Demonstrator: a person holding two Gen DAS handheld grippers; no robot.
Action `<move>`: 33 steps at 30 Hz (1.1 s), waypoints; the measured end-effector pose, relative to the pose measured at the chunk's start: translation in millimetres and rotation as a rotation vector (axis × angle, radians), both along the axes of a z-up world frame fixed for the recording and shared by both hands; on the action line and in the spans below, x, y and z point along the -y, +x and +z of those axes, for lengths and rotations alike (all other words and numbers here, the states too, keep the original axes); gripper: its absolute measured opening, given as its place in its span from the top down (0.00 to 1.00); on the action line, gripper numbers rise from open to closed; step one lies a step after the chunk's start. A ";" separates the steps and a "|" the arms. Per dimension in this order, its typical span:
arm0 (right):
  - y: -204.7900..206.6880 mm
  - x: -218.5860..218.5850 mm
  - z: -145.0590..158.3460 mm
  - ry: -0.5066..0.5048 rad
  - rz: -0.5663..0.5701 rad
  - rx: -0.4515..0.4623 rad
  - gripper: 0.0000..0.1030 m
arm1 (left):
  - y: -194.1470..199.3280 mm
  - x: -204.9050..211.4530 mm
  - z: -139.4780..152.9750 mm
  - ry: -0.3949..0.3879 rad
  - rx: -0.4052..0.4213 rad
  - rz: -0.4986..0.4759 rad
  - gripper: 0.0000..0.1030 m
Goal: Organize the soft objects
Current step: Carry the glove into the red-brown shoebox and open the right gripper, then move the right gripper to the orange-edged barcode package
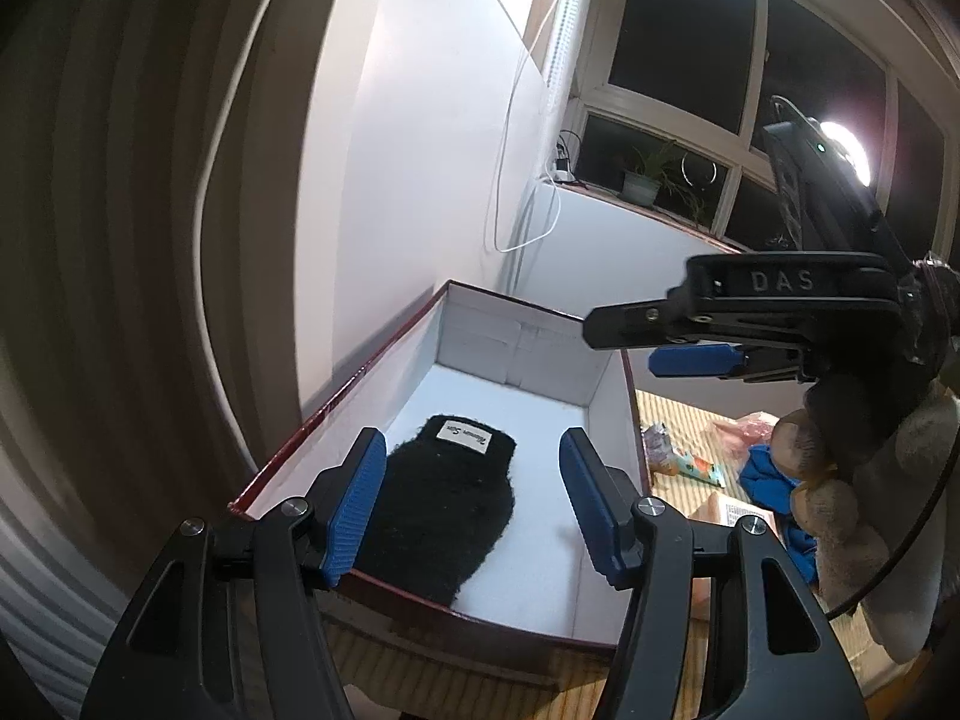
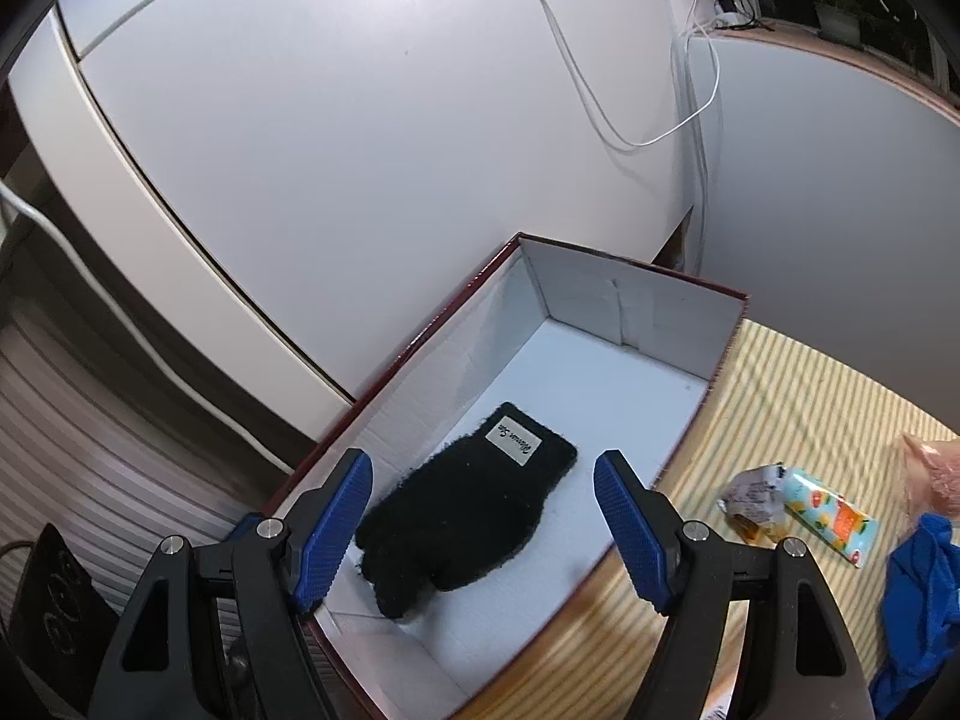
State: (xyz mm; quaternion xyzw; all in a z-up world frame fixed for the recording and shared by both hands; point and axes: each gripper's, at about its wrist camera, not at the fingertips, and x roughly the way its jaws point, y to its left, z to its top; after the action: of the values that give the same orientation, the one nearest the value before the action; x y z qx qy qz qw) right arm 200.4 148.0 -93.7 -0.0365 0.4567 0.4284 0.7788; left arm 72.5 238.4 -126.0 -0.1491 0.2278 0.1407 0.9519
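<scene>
A black fuzzy glove point(image 1: 447, 501) with a white label lies flat inside an open cardboard box point(image 1: 540, 336) with a white inside and a dark red rim. The glove point(image 2: 474, 510) and the box point(image 2: 630, 294) also show in the right wrist view. My left gripper point(image 1: 474, 504) is open and empty, just above the box's near end. My right gripper point(image 2: 483, 531) is open and empty above the glove. In the left wrist view the right gripper point(image 1: 678, 348) hangs over the box's right wall, seen side-on.
The box stands on a striped straw mat point(image 2: 774, 396) against a white wall. Right of it lie a blue cloth point(image 2: 918, 606), a printed snack pouch point(image 2: 831, 522), a crumpled wrapper point(image 2: 753, 501) and a pink bag point(image 2: 936, 474). A windowsill with a potted plant point(image 1: 642, 180) is behind.
</scene>
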 end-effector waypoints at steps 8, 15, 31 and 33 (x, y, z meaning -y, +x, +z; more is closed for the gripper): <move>-4.7 34.5 13.5 0.024 -0.008 0.024 0.29 | -10.2 17.6 10.6 -0.007 0.016 -0.034 0.42; 1.1 84.7 14.1 0.086 -0.021 0.003 0.29 | -10.9 47.1 8.4 -0.047 0.017 -0.110 0.42; 16.7 183.0 -13.3 -0.015 -0.077 0.034 0.26 | -0.5 122.7 -21.8 -0.141 -0.067 -0.267 0.41; 17.1 189.0 -18.0 -0.022 -0.070 0.030 0.26 | 2.7 128.8 -28.5 -0.155 -0.087 -0.277 0.41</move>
State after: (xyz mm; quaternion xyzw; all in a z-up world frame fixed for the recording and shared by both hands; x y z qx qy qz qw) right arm 217.5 -41.0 -111.7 -0.0358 0.4506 0.3951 0.7997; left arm 75.1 109.6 -154.5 -0.1832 0.2974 -0.0035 0.9370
